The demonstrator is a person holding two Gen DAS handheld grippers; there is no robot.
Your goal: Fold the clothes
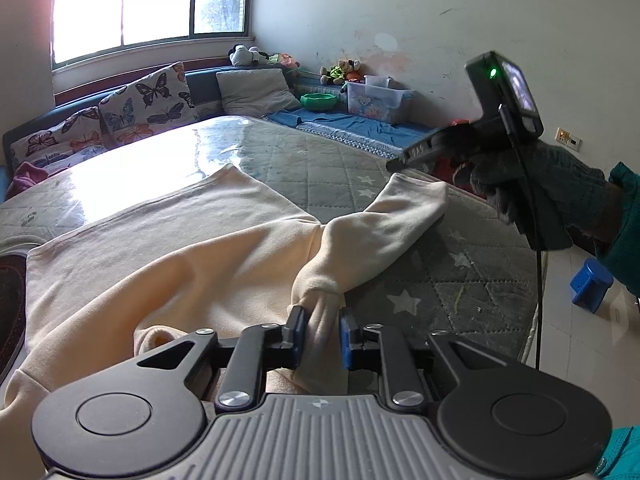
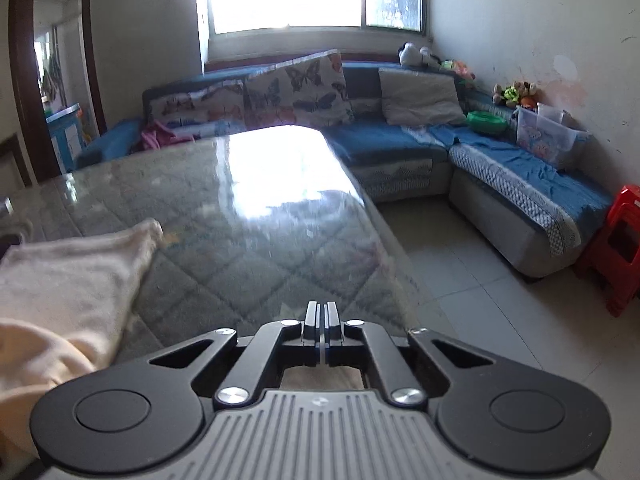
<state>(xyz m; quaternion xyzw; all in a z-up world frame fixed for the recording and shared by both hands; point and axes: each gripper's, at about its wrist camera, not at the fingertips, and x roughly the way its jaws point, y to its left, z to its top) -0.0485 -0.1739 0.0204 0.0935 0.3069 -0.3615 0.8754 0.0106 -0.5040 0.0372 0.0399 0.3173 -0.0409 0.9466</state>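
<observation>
cream garment (image 1: pixel 160 248) lies spread on the tabletop (image 1: pixel 460 280), its sleeve (image 1: pixel 380 224) running forward-right from the left gripper (image 1: pixel 324 330), which grasps a fold of it, while the right gripper (image 2: pixel 321 320), clenched on nothing, hovers beyond the sleeve's far end.

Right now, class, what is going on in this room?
A person is folding a cream top spread on a quilted mattress. The left tongs pinch a bunch of fabric where the sleeve meets the body. The right tongs are shut on nothing, held in a gloved hand above the mattress edge. No fold is made yet.
</observation>
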